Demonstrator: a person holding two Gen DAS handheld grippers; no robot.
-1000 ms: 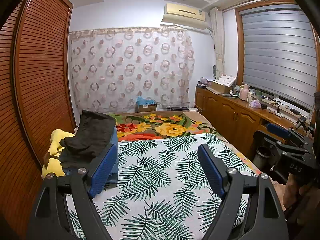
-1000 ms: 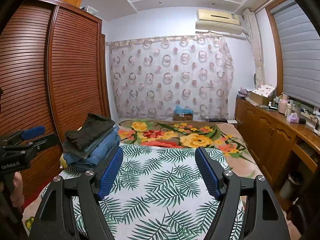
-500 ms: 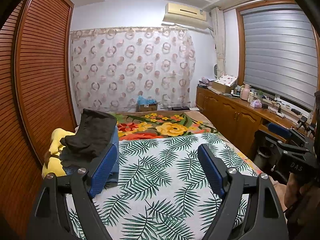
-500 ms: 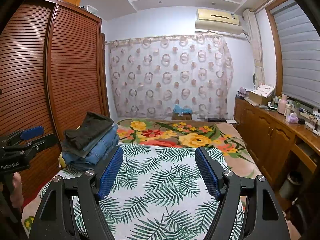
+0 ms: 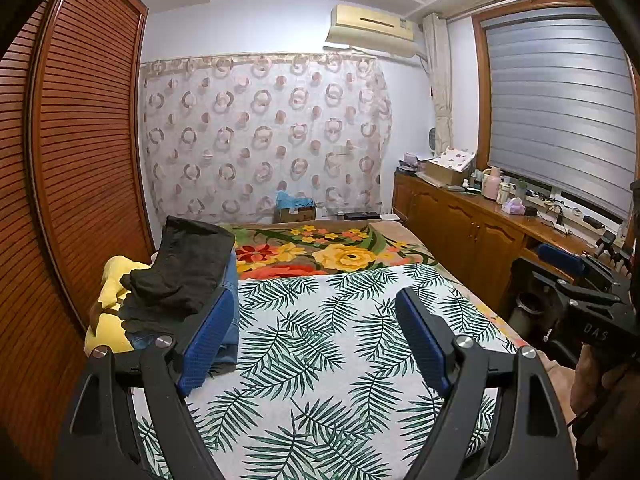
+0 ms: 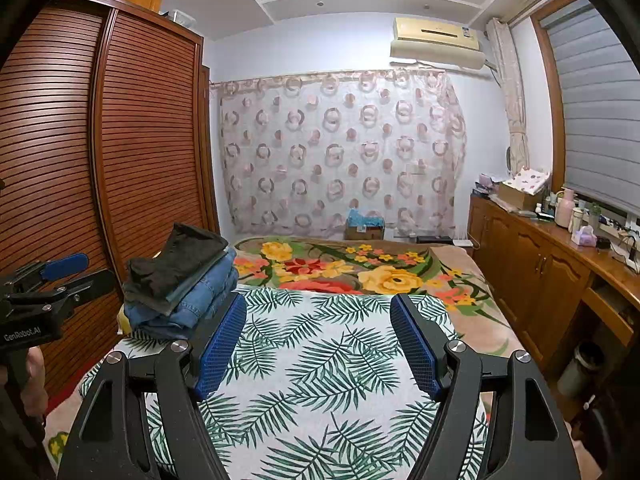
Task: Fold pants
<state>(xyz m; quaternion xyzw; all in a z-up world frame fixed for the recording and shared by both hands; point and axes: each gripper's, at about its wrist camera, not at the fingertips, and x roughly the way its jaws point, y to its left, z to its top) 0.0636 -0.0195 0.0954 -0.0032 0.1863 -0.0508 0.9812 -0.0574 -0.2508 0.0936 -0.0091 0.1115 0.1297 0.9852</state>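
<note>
A stack of folded pants (image 6: pixel 184 284) lies at the left side of the bed, blue jeans below and a dark pair (image 5: pixel 188 264) on top. My left gripper (image 5: pixel 316 332) hangs open over the palm-leaf sheet (image 5: pixel 320 344), its left finger just in front of the stack, nothing between its blue pads. My right gripper (image 6: pixel 318 340) is also open and empty above the same sheet (image 6: pixel 320 360), right of the stack. Each view catches the other gripper at its edge: the right one (image 5: pixel 580 284) and the left one (image 6: pixel 48 280).
A floral blanket (image 6: pixel 360 268) covers the far half of the bed. A louvred wooden wardrobe (image 6: pixel 100 160) lines the left wall, and a yellow item (image 5: pixel 112 304) lies under the stack. A wooden sideboard (image 6: pixel 560 264) with small items runs along the right. A patterned curtain (image 6: pixel 340 152) hangs behind.
</note>
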